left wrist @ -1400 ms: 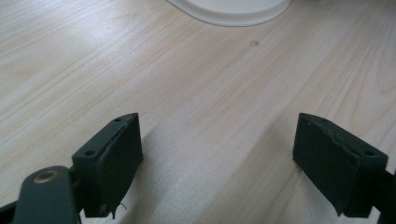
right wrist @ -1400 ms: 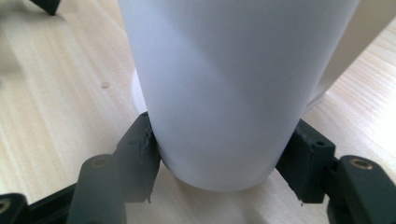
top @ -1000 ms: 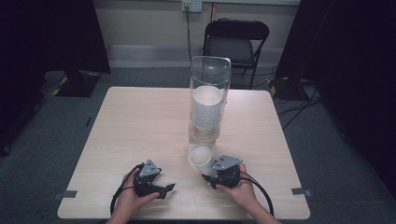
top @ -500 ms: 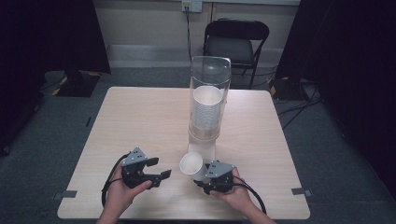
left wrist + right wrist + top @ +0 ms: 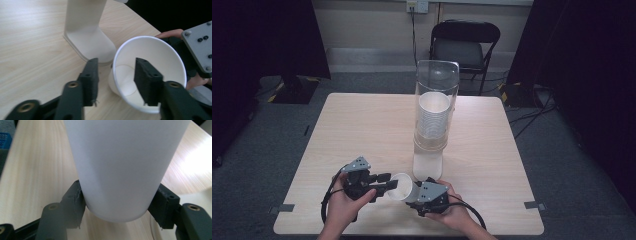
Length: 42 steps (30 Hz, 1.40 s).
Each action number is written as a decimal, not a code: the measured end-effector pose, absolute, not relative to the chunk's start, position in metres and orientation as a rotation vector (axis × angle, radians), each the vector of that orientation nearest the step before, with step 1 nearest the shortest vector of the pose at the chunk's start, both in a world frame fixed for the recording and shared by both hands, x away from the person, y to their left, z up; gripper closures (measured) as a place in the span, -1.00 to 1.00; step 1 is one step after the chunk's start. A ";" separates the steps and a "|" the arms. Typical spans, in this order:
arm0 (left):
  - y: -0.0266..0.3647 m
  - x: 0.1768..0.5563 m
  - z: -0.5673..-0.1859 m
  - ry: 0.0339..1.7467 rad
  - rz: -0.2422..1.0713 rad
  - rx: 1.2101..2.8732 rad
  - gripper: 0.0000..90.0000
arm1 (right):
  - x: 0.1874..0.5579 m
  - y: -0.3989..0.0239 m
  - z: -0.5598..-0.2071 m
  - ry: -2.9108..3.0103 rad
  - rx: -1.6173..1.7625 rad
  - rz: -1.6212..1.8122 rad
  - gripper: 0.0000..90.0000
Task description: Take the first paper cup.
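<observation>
One cup (image 5: 401, 186) now reached left hand-held gripper (image 5: 379, 183).

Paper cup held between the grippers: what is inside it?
One jaw of the left gripper reaches inside the paper cup, the other stays outside the wall. Otherwise it looks empty; the jaw hides part of the bottom. The right gripper clamps its base.

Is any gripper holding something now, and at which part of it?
The right gripper clamps the white paper cup by its lower body near the base. The left gripper holds nothing: open, its jaws straddle the cup's rim.
</observation>
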<state>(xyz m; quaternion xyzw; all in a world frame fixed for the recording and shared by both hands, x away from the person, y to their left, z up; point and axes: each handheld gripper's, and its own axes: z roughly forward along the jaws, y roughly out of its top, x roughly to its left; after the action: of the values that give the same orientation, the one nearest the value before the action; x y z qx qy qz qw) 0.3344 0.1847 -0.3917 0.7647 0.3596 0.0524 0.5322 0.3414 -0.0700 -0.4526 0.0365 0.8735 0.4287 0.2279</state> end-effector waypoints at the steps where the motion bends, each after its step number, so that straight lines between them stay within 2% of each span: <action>1: 0.184 0.334 -0.392 0.858 0.116 1.827 0.34 | 0.341 -0.069 -0.452 2.405 0.091 1.184 -0.19; 5: 0.186 0.335 -0.392 0.892 0.081 1.832 0.78 | 0.336 -0.064 -0.451 2.403 0.055 1.180 -0.20; 9: 0.187 0.335 -0.393 0.915 0.087 1.861 0.88 | 0.335 -0.059 -0.451 2.397 0.064 1.178 -0.20; 12: 0.188 0.335 -0.391 0.963 0.074 1.851 0.90 | 0.336 -0.058 -0.451 2.405 0.072 1.189 -0.22; 15: 0.200 0.337 -0.391 1.028 0.088 1.814 0.90 | 0.342 -0.062 -0.453 2.431 0.175 1.184 -0.48; 19: 0.215 0.341 -0.393 1.115 0.113 1.790 0.90 | 0.350 -0.072 -0.453 2.433 0.245 1.195 -0.52; 24: 0.235 0.348 -0.399 1.238 0.227 1.806 0.89 | 0.358 -0.086 -0.449 2.415 0.342 1.207 -0.56; 30: 0.244 0.352 -0.402 1.305 0.272 1.788 0.86 | 0.364 -0.093 -0.448 2.408 0.422 1.223 -0.60; 31: 0.244 0.352 -0.402 1.307 0.274 1.785 0.86 | 0.366 -0.094 -0.449 2.416 0.436 1.218 -0.60; 36: 0.245 0.353 -0.403 1.273 0.277 1.740 0.46 | 0.367 -0.097 -0.449 2.425 0.448 1.219 -0.60; 37: 0.245 0.353 -0.403 1.254 0.283 1.746 0.46 | 0.367 -0.097 -0.449 2.425 0.447 1.221 -0.60; 39: 0.245 0.352 -0.402 1.230 0.310 1.757 0.27 | 0.367 -0.098 -0.448 2.429 0.452 1.220 -0.60; 42: 0.247 0.351 -0.402 1.202 0.310 1.761 0.12 | 0.368 -0.100 -0.449 2.434 0.459 1.213 -0.60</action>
<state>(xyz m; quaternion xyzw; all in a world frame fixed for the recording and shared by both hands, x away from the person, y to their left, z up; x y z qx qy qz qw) 0.3512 0.2469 -0.4021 0.7199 0.4912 0.1268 0.4737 0.3684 -0.0999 -0.4487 0.1634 0.8664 0.4317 0.1904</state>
